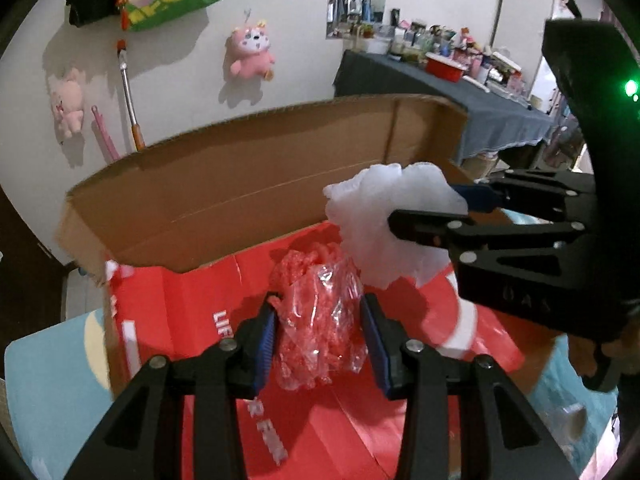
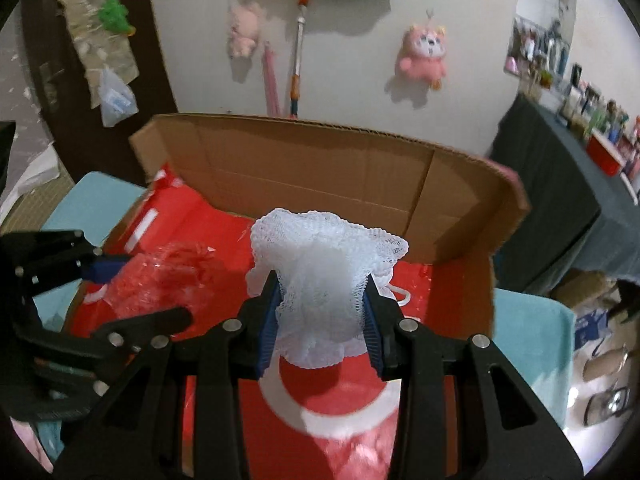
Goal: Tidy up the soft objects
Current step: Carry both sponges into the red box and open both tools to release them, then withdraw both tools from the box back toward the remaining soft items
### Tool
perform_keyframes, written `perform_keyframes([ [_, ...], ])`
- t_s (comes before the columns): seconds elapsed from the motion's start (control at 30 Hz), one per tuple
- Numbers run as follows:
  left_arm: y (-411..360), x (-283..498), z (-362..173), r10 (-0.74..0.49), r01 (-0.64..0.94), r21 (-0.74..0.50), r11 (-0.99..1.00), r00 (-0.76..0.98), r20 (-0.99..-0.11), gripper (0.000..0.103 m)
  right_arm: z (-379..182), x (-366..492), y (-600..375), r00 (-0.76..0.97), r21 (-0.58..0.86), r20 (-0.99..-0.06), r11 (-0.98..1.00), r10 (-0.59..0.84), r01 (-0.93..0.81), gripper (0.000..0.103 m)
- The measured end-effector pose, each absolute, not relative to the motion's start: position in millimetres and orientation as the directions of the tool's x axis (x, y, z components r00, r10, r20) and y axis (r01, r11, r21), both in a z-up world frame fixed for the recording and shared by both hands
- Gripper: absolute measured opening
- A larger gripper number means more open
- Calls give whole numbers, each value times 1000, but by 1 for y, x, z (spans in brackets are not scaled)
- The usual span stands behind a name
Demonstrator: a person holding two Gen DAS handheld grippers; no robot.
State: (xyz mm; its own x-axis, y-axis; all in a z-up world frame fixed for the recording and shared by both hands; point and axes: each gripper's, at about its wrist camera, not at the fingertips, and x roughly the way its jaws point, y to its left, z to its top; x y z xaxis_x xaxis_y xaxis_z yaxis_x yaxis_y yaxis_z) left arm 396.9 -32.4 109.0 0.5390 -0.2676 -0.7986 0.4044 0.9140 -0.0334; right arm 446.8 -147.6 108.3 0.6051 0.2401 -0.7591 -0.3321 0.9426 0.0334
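My left gripper (image 1: 320, 336) is shut on a pink mesh sponge in a clear plastic bag (image 1: 320, 320), held over the red lining of an open cardboard box (image 1: 224, 192). My right gripper (image 2: 320, 320) is shut on a white mesh bath sponge (image 2: 320, 276), also over the box (image 2: 320, 168). In the left wrist view the right gripper (image 1: 424, 216) comes in from the right with the white sponge (image 1: 380, 216) just above and right of the bagged one. In the right wrist view the left gripper (image 2: 120, 288) and its bagged sponge (image 2: 176, 268) sit at the left.
The box's tall back flap (image 2: 460, 184) stands upright toward the wall. A light blue surface (image 1: 48, 376) lies under the box. A cluttered table with a dark cloth (image 1: 480, 100) stands at the right. Plush toys (image 1: 250, 54) hang on the wall.
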Motion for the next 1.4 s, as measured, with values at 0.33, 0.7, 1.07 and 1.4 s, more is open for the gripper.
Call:
perform_keyframes([
  [0.33, -31, 440, 64, -211, 332, -28, 943, 529, -822, 47, 62, 486, -142, 533, 66, -818, 956, 215, -284, 37],
  [0.7, -13, 429, 62, -240, 338, -44, 940, 562, -792, 51, 58, 488, -147, 512, 98, -826, 956, 234, -278, 46],
  [1.07, -7, 407, 87, -234, 338, -14, 941, 620, -749, 80, 68, 485, -157, 522, 103, -827, 969, 208, -223, 56],
  [1.4, -6, 353, 161, -235, 303, -4, 953, 731, -641, 99, 123, 436, -168, 609, 67, -772, 977, 180, -204, 73],
])
